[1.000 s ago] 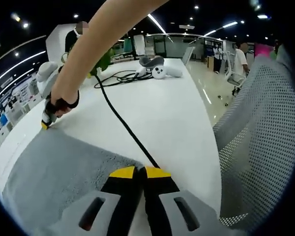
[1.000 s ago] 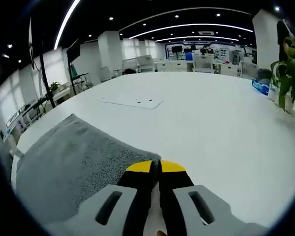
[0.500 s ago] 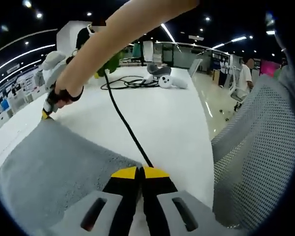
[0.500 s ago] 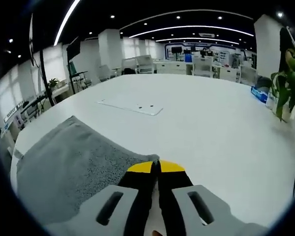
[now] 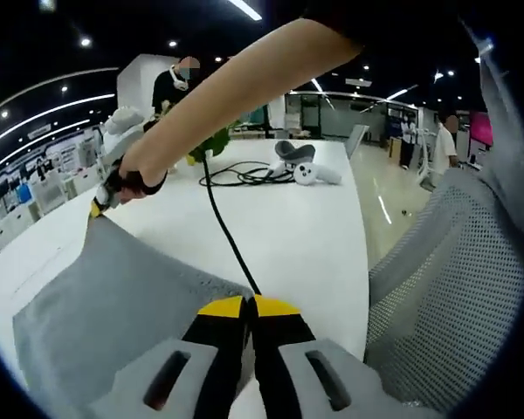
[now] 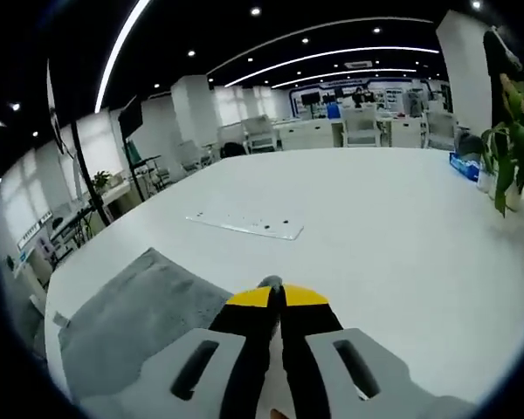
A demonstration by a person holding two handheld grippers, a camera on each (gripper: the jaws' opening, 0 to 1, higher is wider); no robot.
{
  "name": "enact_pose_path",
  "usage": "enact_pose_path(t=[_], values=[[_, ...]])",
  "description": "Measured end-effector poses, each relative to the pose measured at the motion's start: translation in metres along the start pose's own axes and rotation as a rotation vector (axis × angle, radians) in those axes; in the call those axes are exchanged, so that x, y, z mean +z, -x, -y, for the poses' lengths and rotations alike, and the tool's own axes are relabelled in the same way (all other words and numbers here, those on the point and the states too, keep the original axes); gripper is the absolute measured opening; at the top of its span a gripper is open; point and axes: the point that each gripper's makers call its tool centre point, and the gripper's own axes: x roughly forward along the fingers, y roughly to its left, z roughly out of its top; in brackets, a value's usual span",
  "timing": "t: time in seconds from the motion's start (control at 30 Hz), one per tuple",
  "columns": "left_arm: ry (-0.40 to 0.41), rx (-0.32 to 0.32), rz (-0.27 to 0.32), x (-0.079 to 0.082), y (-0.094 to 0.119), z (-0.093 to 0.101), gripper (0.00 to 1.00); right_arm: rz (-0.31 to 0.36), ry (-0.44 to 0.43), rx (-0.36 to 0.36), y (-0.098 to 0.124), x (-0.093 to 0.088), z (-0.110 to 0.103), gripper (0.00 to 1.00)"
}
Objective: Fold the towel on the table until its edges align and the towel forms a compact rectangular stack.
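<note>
Item one: the grey towel (image 5: 113, 305). In the left gripper view we found it spread over the near part of the white table (image 5: 297, 227), its surface sloping upward toward a far corner. In the right gripper view the same towel (image 6: 140, 314) lay to the left of the jaws, with one corner lifted off the tabletop (image 6: 393, 227).

Item two: the left gripper (image 5: 247, 305). Its yellow-tipped jaws stood pressed together, pinching the near corner of the towel between them.

Item three: the right gripper (image 6: 275, 297). Its jaws were likewise drawn tight, and a small grey fold of towel showed just above the tips, so we took it to be clamped on that corner. In the left gripper view we saw this gripper (image 5: 99, 205) at a distance, held by a hand (image 5: 135, 175) on a bare arm, its yellow tip at the raised far corner of the towel; its jaws were too small there to judge.

Item four: a black cable (image 5: 227, 236) ran from a loose coil far down the table toward the left gripper's jaws.

Item five: a grey and white headset (image 5: 295, 161) lay beside that coil.

Item six: a mesh chair back (image 5: 445, 288) stood at the table's right edge.

Item seven: a flat white panel (image 6: 244, 225) lay on the table beyond the towel.

Item eight: green plant leaves (image 6: 511, 157) stood at the right of the right gripper view.
</note>
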Motion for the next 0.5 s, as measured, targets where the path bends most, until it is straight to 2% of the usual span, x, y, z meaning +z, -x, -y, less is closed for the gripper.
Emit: enact_pose_path(t=[0.07,0.13,0.2,0.33,0.5], values=[[0.004,0.007,0.002,0.001,0.006,-0.003,0.02,0.003,0.014,0.015,-0.001,0.006,-0.007,0.0],[0.071,0.03,0.017,0.002,0.015,-0.01,0.02,0.007,0.023,0.031,0.0,0.017,-0.016,0.0],[0.08,0.06,0.013,0.001,0.025,-0.017,0.02,0.013,0.026,0.038,0.001,0.023,-0.023,0.0],[0.121,0.103,0.015,-0.003,0.041,-0.026,0.02,0.028,0.019,0.063,-0.01,0.03,-0.036,0.0],[0.149,0.125,-0.004,-0.008,0.055,-0.032,0.02,0.026,0.023,0.089,-0.016,0.038,-0.052,0.0]])
